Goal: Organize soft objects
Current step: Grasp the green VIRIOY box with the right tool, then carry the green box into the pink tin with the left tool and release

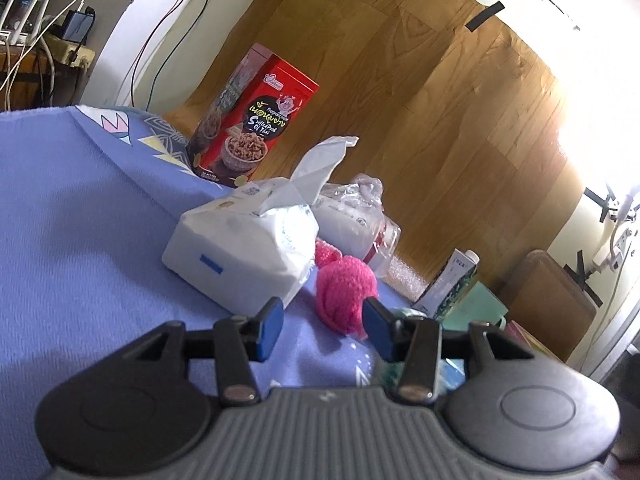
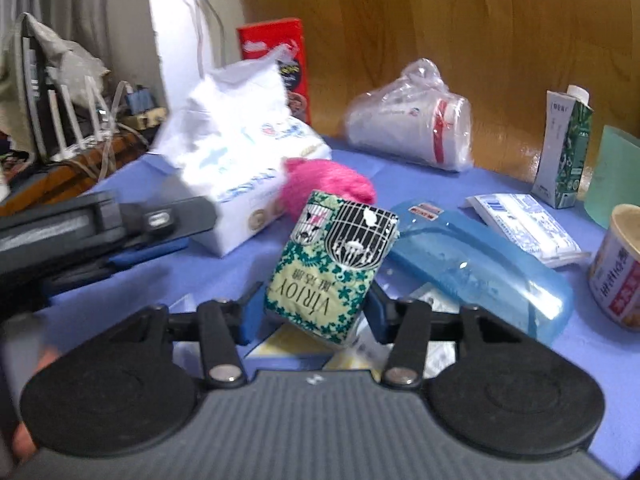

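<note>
A pink knitted ball point(image 1: 346, 292) lies on the blue cloth point(image 1: 80, 220) beside a large white tissue pack point(image 1: 240, 248). My left gripper point(image 1: 324, 330) stands open just short of the ball. Its right pad is close to the ball's side and its left pad is well clear. In the right wrist view, a small green patterned tissue pack point(image 2: 332, 256) stands tilted between the fingers of my right gripper point(image 2: 314, 316). Those pads sit beside it with a slight gap, so the gripper is open. The pink ball point(image 2: 328, 188) and white pack point(image 2: 240, 160) lie beyond it.
A red snack box point(image 1: 256, 120) and bagged paper cups point(image 2: 412, 128) stand at the back by the wooden wall. On the right are a blue plastic case point(image 2: 480, 264), a flat white pack point(image 2: 524, 228), a carton point(image 2: 564, 152) and a paper tub point(image 2: 618, 268). The left gripper's body point(image 2: 100, 224) crosses the left side.
</note>
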